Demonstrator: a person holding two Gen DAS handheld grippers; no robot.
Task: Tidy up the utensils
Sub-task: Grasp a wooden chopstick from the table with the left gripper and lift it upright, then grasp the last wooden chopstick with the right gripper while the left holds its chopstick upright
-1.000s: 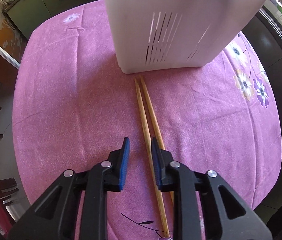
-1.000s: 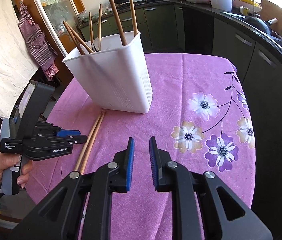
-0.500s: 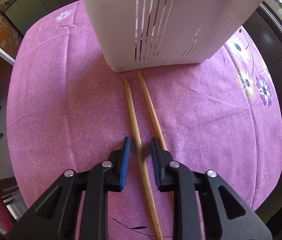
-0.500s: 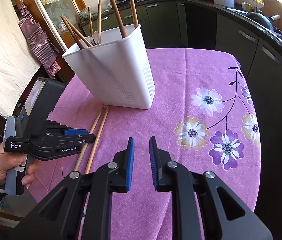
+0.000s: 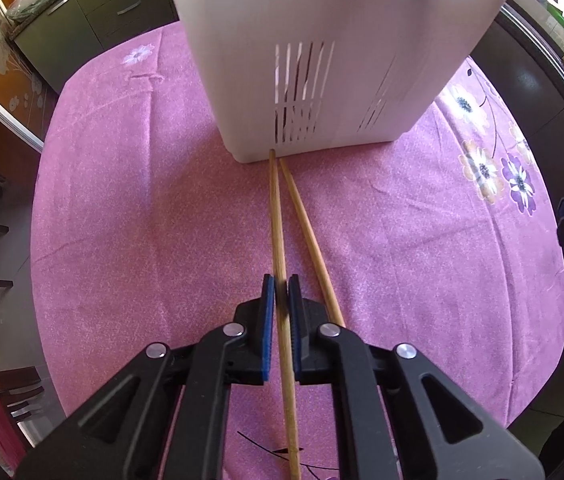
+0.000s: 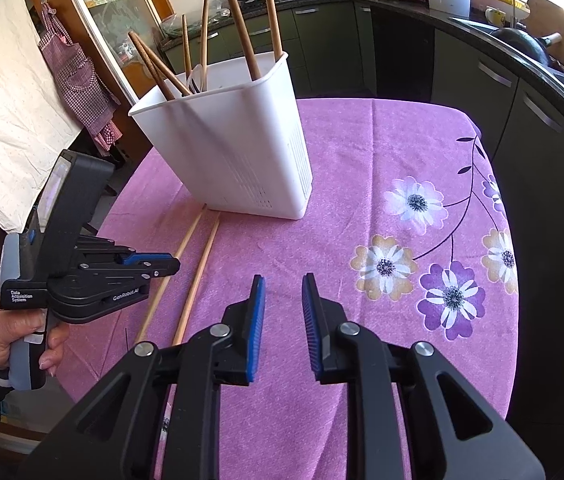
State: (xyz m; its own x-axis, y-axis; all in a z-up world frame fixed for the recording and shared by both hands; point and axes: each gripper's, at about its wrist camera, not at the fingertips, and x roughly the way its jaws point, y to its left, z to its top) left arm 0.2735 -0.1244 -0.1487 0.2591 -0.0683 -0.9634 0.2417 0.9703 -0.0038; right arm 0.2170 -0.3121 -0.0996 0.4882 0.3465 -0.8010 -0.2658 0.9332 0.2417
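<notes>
**Blue pads closing on one chopstick**

Blue pads of the left gripper [image 5: 282,294] are sitting narrow on either side of the left chopstick [image 5: 277,216], apparently pinching it, though contact is slightly blurred. The right chopstick [image 5: 306,232] is lying just beside it on the purple tablecloth [image 5: 122,200], passing under the gripper's right finger. Both sticks are pointing at the base of the white utensil holder [image 5: 342,40], their tips touching or nearly touching its slotted wall.

The right gripper [image 6: 283,316] is hanging with its jaws parted and holding nothing, near the front edge of the table.

Risks, as judged: the neighbouring stick may be dragged or rolled off as the first one is lifting; a long stick gripped near one end may be pivoting downward and catching the holder's wall.

The holder, standing toward the far left of the table, is carrying several dark wooden utensils [image 6: 242,32] leaning upright, plus a pale one.
</notes>
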